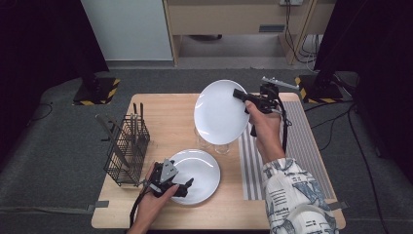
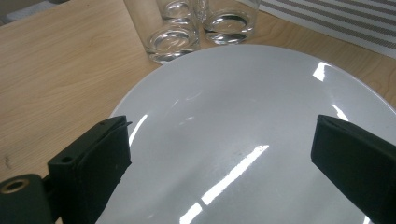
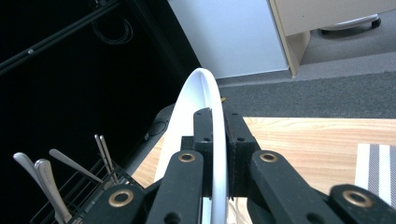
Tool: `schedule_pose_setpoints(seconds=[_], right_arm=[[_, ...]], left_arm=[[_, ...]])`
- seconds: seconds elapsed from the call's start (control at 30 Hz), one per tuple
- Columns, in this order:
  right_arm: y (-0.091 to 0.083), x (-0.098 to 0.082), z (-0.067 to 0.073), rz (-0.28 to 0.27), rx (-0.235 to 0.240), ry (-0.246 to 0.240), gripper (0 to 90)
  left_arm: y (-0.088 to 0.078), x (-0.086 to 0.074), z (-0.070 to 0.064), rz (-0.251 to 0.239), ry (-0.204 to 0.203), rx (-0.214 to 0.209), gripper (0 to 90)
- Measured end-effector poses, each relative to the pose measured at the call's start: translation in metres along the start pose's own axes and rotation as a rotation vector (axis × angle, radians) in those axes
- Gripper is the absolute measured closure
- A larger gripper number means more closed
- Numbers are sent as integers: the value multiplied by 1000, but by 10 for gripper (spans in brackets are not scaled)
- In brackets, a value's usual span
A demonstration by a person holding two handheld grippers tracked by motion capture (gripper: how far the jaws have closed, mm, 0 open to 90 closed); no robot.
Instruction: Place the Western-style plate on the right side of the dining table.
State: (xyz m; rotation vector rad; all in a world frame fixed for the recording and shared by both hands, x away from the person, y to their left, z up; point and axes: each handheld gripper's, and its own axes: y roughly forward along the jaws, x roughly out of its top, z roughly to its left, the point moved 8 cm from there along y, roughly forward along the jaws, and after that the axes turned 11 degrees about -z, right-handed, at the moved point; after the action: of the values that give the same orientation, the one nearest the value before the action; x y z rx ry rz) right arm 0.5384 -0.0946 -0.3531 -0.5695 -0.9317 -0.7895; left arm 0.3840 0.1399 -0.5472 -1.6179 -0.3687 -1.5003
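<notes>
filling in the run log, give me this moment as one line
right tool: shut on raised round white plate | left tool: open over flat white plate | glass tumblers: upright on wooden table

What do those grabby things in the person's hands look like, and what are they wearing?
Both are black. The left gripper has a grey three-cornered plate on top and a black cable trailing off. The right gripper has a grey plate and a cable too. Its jaw arms carry brass-coloured rivets. The right sleeve is white with a dark print.

White plate (image 1: 220,113) lifted, tilted on edge above the glasses (image 1: 214,142).
</notes>
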Motion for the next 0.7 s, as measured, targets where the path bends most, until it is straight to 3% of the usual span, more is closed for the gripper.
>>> schedule_pose_setpoints(seconds=[0.17,0.43,0.7], right_arm=[[-18,3,-8,-17,-21,-6,859],[-37,2,-28,-27,-62,7,859],[-51,9,-48,-47,-90,18,860]], left_arm=[[0,-1,6,-1,-12,6,41],[8,-2,-2,13,48,-19,39],[12,-4,-9,24,66,-38,38]])
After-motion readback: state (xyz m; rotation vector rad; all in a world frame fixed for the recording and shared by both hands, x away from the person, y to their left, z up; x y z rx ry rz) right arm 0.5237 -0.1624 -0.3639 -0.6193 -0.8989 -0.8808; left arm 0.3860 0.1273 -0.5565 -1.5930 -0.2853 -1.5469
